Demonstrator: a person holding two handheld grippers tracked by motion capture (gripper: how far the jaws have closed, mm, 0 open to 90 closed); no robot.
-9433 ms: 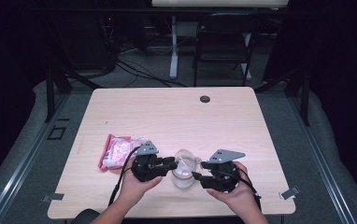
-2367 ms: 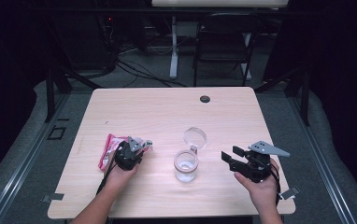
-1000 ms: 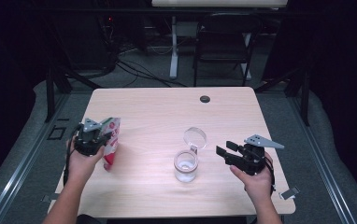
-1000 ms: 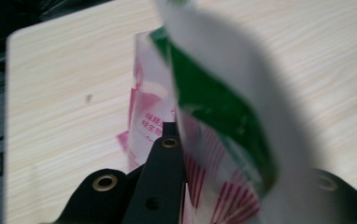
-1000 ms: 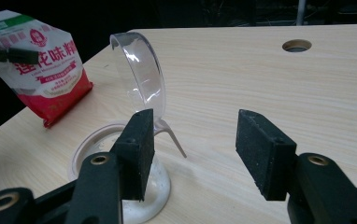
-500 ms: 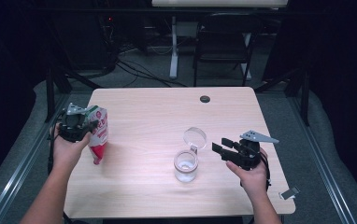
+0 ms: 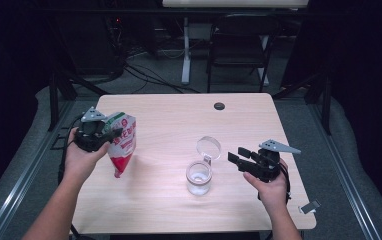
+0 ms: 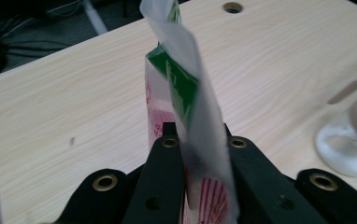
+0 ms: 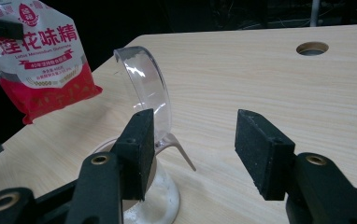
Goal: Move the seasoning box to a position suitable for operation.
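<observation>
A red, white and green bag (image 7: pixel 121 144) hangs in the air over the table's left edge, held by its top corner in my left gripper (image 7: pixel 110 134), which is shut on it. Seen along the left gripper's jaws, the bag's folded edge (image 8: pixel 193 107) is pinched between them. A clear glass jar (image 7: pixel 199 177) stands near the middle front of the table, its hinged lid (image 7: pixel 208 147) flipped up and open. My right gripper (image 7: pixel 239 159) is open, a short way to the right of the jar. In the right gripper view the jar (image 9: pixel 151 198) and lid (image 9: pixel 144 88) sit by the left jaw, the bag (image 9: pixel 39 56) farther off.
The light wooden table (image 7: pixel 179 125) has a round cable hole (image 7: pixel 219 106) at the back centre. A dark chair (image 7: pixel 239 50) and cables lie on the floor beyond the table. A small tag (image 7: pixel 310 206) hangs off the front right corner.
My left gripper took the bag from the table and lifted it up to the left edge. My right gripper drew back from the jar, then drifted slightly toward it, open.
</observation>
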